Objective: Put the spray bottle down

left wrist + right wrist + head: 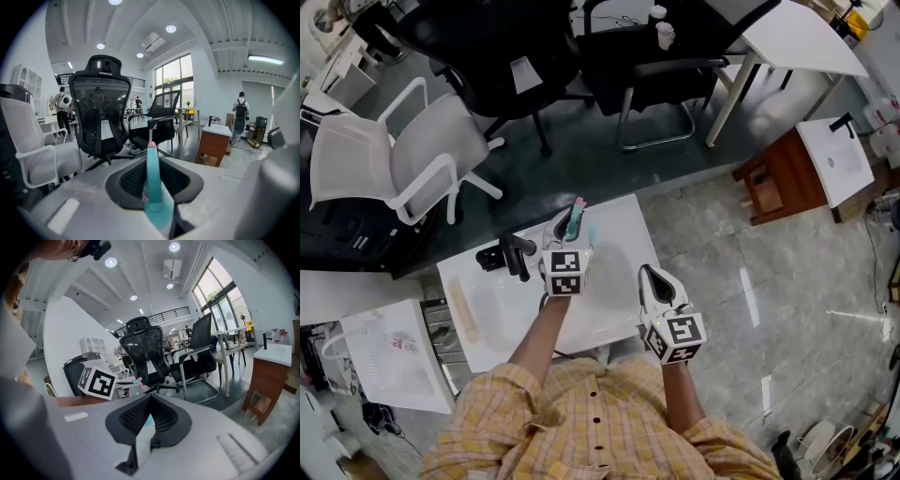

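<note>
left tongs [573, 225] clamped on slim teal plastic spray bottle w/ pink tip [153, 185], nozzle up, by far edge of white rectangular table [619, 239], roughly mid-span. Can't tell if its base touches the top. right tongs [652, 277] together, empty, near front-right edge. Step: set-down, release pending imo. Next: seat base flat, clear of black handled tool [508, 255] to its left, then open jaws + back off straight so it doesn't tip.

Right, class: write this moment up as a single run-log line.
left tool: shut on spray bottle | right tool: shut, empty | spray bottle: over white table | status: not released
</note>
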The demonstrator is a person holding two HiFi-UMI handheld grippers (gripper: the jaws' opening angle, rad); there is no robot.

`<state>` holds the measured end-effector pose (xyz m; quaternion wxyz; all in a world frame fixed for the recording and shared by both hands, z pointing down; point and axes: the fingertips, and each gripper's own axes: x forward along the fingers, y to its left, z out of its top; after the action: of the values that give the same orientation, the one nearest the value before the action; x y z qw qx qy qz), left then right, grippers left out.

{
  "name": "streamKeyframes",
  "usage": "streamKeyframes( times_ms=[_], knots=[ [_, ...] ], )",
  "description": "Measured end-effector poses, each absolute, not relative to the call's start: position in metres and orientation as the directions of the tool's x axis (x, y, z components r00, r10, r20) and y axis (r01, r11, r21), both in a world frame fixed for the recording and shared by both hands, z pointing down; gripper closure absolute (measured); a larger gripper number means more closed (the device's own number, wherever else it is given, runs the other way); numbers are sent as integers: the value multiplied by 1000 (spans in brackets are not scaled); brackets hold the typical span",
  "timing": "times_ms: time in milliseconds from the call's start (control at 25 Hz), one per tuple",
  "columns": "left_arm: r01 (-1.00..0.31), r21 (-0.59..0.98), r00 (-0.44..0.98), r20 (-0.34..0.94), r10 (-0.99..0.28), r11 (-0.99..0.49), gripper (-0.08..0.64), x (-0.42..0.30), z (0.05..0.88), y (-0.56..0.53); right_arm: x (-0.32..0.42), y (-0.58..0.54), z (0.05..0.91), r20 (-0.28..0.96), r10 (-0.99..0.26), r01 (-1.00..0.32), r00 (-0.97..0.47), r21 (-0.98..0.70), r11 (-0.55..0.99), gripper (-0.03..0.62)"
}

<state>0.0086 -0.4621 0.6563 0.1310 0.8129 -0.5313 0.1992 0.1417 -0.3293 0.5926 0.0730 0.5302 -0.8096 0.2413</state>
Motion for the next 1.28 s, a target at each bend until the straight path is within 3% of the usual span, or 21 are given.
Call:
streamKeyframes(
  times_ms=[280, 1280],
  knots=[
    [-916, -5, 354, 462, -813, -401, 442, 10, 650, -458, 142, -326, 589, 368, -824, -893, -430, -310, 327, 592],
    [-912, 81, 404, 340, -849, -402, 456, -14, 572, -384, 122, -292, 543, 294, -848, -890, -441, -268, 370, 592]
  ],
)
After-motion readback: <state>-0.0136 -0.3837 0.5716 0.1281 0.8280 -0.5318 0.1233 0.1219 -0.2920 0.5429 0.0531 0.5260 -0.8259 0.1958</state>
